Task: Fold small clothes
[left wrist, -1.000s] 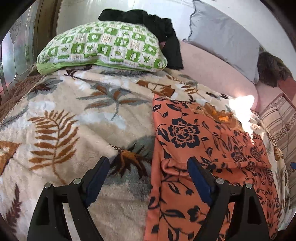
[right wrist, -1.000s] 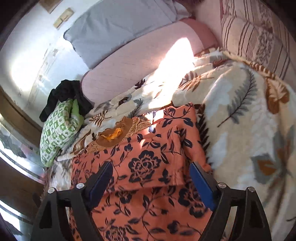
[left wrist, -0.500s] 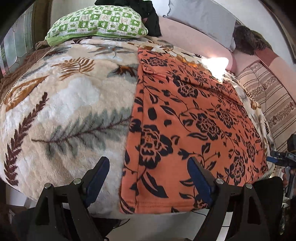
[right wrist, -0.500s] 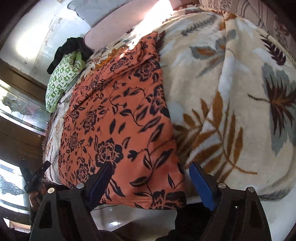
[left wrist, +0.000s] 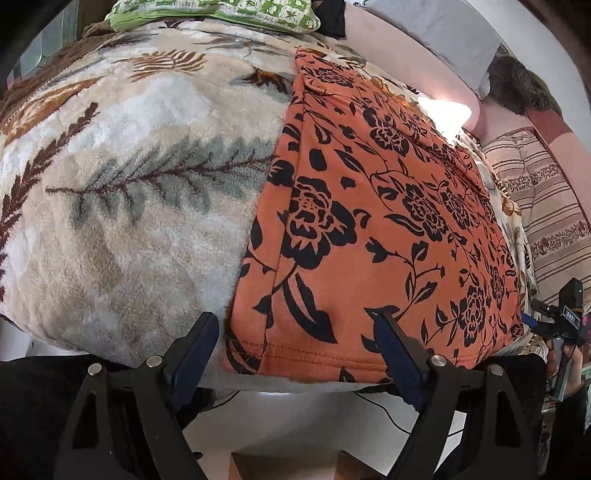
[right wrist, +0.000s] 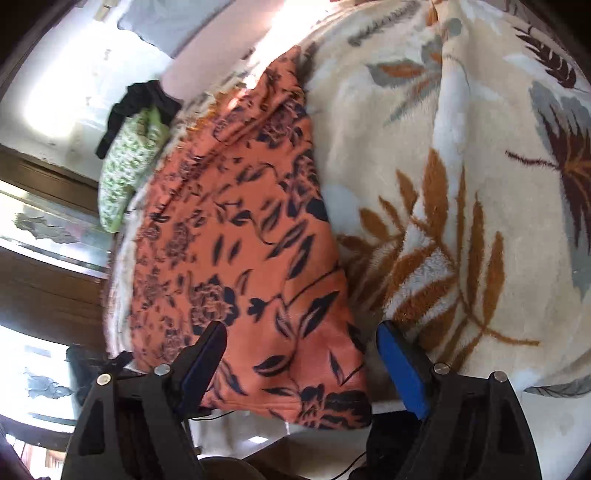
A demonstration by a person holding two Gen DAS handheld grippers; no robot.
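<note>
An orange garment with a black flower print (left wrist: 373,221) lies flat on the bed, its sides folded in, its hem at the bed's near edge. My left gripper (left wrist: 297,334) is open just above the hem's left corner, which lies between the fingers, untouched. In the right wrist view the same garment (right wrist: 236,251) runs away to the upper left. My right gripper (right wrist: 301,354) is open over the hem's right corner, with no pad pressing on the cloth.
A plush cream blanket with leaf patterns (left wrist: 122,192) covers the bed. A green checked pillow (left wrist: 221,11) and dark clothing (right wrist: 144,99) lie at the far end. A striped cushion (left wrist: 546,206) sits at the right. The right gripper (left wrist: 565,317) shows at the left wrist view's right edge.
Both grippers have drawn back from the garment's middle to its near hem at the bed's edge and tilted down. Their jaws stay open.
</note>
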